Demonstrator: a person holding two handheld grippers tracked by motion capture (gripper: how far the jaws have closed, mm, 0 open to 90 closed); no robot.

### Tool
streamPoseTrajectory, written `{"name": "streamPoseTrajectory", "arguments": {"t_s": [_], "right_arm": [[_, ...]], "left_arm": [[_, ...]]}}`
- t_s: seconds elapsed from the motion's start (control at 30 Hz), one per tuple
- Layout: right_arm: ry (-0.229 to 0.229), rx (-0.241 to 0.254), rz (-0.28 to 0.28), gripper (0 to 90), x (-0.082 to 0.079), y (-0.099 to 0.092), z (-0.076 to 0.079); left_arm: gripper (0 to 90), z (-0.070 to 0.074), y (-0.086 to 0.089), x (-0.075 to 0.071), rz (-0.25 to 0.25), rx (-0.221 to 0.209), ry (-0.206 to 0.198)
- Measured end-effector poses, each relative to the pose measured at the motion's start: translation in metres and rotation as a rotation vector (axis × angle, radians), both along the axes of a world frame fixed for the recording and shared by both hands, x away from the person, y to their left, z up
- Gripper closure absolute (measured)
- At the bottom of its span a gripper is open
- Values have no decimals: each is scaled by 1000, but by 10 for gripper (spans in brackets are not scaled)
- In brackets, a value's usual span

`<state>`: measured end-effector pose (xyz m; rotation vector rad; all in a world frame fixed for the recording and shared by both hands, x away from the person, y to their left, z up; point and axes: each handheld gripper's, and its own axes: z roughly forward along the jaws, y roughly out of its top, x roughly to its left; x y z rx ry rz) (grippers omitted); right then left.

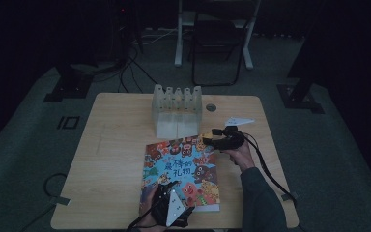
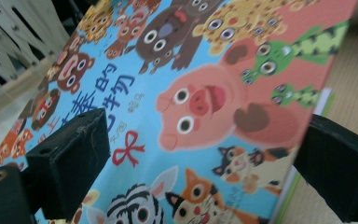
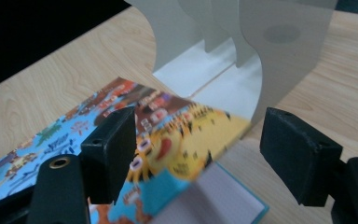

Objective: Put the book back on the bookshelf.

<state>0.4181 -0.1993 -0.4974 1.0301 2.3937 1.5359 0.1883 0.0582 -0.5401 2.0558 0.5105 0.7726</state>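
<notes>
A picture book (image 1: 181, 171) with a bright blue cover full of cartoon animals lies on the wooden table (image 1: 111, 154), in front of a pale slotted book rack (image 1: 176, 111). My left gripper (image 1: 166, 187) is at the book's near left corner. In the left gripper view the left gripper (image 2: 200, 172) stands open over the cover (image 2: 191, 93), one jaw above it and the other beside its edge. My right gripper (image 1: 207, 138) is at the far right corner. There the cover's corner (image 3: 177, 140) is lifted off a white page (image 3: 223, 196), between the wide-apart jaws of the right gripper (image 3: 200, 154).
The rack (image 3: 279, 51) stands just behind the lifted corner, with its dividers upright. A round cable hole (image 1: 211, 107) sits in the table to the rack's right. Bare wood runs along the table's left side. A chair (image 1: 217, 38) and dark stands are on the floor beyond.
</notes>
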Motion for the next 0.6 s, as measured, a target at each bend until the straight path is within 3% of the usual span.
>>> {"name": "streamPoseTrajectory", "arguments": {"t_s": [0.1,0.37,0.4,0.6], "right_arm": [[8,-27,-14,259,-5,2,5],[17,-25,-4,258,-19,9,16],[49,-27,-7,258,-22,12,17],[94,14,18,293,-32,18,19]], "left_arm": [[69,7,1,-2,-7,-10,-14],[69,13,4,-4,-1,-19,-25],[69,15,5,-4,-1,-21,-20],[69,20,8,-5,4,-31,-27]]}}
